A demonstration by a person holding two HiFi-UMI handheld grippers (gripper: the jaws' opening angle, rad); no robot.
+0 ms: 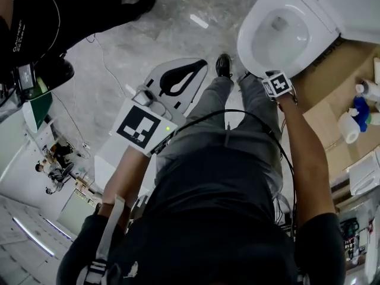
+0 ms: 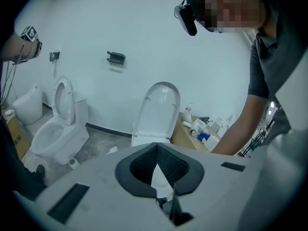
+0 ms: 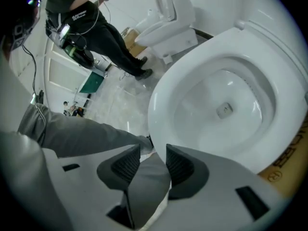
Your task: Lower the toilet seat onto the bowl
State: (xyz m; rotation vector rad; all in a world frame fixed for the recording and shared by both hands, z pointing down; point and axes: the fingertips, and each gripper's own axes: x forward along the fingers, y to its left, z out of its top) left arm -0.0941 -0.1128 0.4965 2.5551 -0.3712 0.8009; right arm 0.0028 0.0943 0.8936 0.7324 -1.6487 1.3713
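Task status: appears complete, nothing left to lower.
Toilet seat (image 3: pixel 163 95): lies flat on the bowl rim; lid (image 2: pixel 161 107) upright behind.
Bowl (image 3: pixel 226 100): empty, drain visible.
Cardboard box (image 1: pixel 323 108): beside the toilet; carries a blue bottle (image 1: pixel 360 108) and a paper roll (image 1: pixel 348 126).
Right claw (image 3: pixel 153 150): spread, empty, near the seat's front.
Left claw (image 2: pixel 156 148): tips pressed together, empty, well apart.

A blue bottle (image 1: pixel 360 112) and white roll (image 1: pixel 348 127) sit on brown cardboard (image 1: pixel 322 83); another toilet (image 2: pixel 55 136) stands by the wall (image 2: pixel 120 23)
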